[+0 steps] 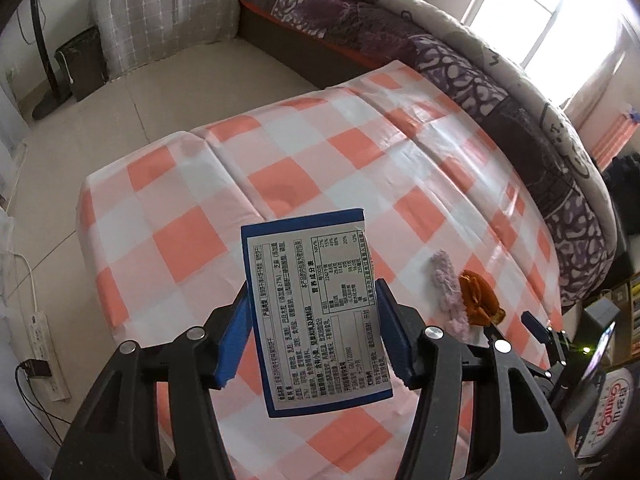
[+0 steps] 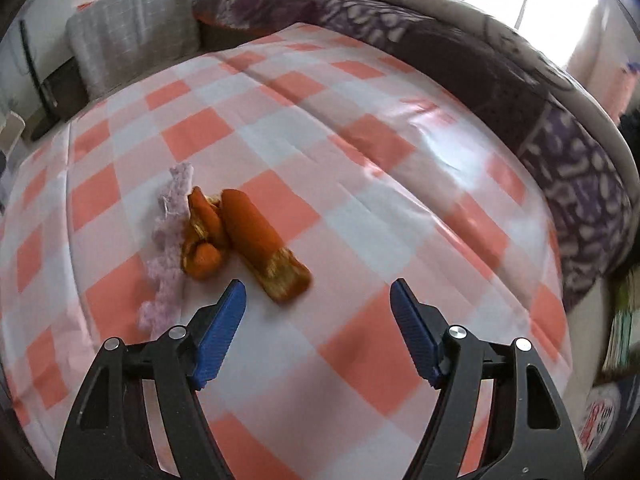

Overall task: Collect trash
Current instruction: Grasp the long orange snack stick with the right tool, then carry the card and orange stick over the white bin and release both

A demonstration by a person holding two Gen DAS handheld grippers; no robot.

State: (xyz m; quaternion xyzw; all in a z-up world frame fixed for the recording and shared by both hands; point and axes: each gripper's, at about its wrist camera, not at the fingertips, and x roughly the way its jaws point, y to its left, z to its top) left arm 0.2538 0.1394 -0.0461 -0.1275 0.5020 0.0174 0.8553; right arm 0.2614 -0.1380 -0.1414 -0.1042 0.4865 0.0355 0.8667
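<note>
My left gripper [image 1: 312, 296] is shut on a blue-edged food box [image 1: 314, 312] with a white printed label, held above the checked table [image 1: 200, 240]. A pale purple scrap [image 1: 446, 288] and orange peel [image 1: 478, 296] lie on the cloth to its right. My right gripper [image 2: 318, 292] is open and empty, just above the cloth. In front of it lie orange peel pieces [image 2: 204, 236], an orange wrapper-like piece [image 2: 264, 244] and the purple scrap [image 2: 170, 240]. The right gripper's tip [image 1: 536, 326] shows at the right in the left wrist view.
A bed with a purple patterned quilt [image 1: 460, 60] runs behind the table. A grey checked chair [image 1: 160, 12], a dark bin [image 1: 82, 62] and a fan stand [image 1: 44, 60] are at the far left. A power strip [image 1: 44, 352] lies on the floor.
</note>
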